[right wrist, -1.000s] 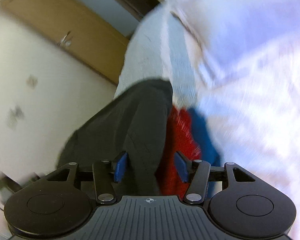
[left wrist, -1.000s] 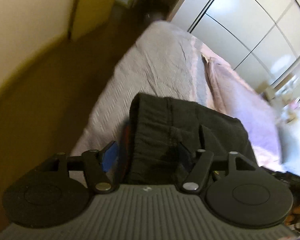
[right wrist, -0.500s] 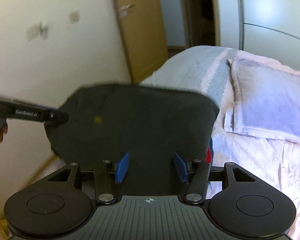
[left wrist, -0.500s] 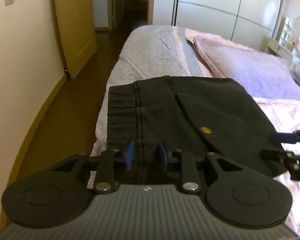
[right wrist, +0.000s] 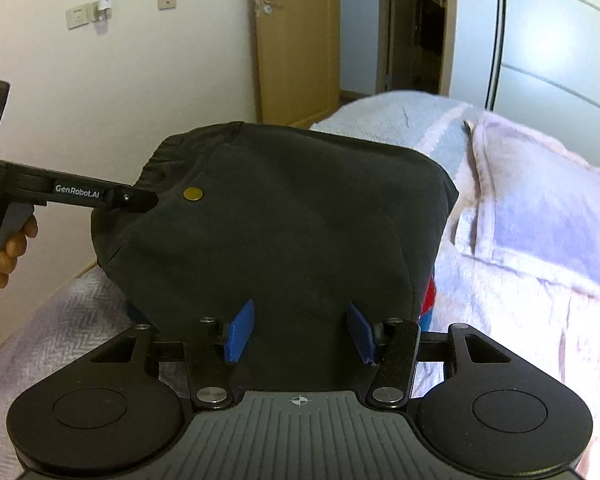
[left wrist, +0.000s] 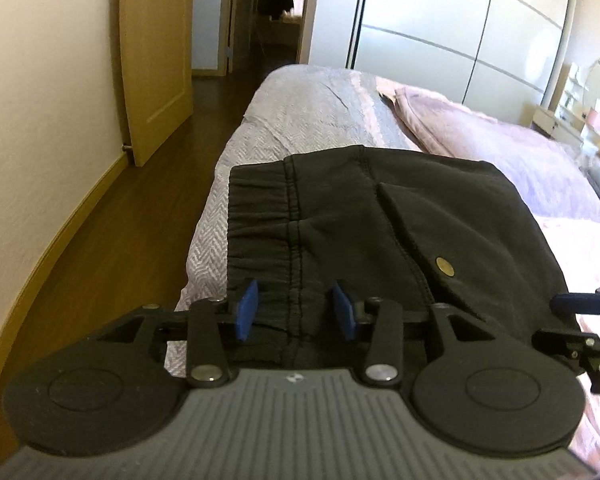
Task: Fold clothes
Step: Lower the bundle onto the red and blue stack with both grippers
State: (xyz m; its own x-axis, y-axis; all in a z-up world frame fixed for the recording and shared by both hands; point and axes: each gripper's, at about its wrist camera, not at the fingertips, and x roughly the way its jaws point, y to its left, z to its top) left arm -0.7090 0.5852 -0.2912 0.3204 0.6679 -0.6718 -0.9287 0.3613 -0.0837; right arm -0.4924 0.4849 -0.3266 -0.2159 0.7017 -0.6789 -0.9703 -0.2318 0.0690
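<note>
The folded dark trousers (left wrist: pixel 380 220) lie on the bed (left wrist: pixel 300 112), long axis running between your hands. Your left gripper (left wrist: pixel 296 310), fingers just reopened partway, straddles the waistband end unpinched; your right gripper (right wrist: pixel 298 332) stands wide at the opposite edge.

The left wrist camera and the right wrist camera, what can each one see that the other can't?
Only the left wrist view shows the elastic waistband and a round mirror. Only the right wrist view shows a hand, wall switches and something red under the dark shorts. Both show the shorts, their brass button, the bed and the door.
</note>
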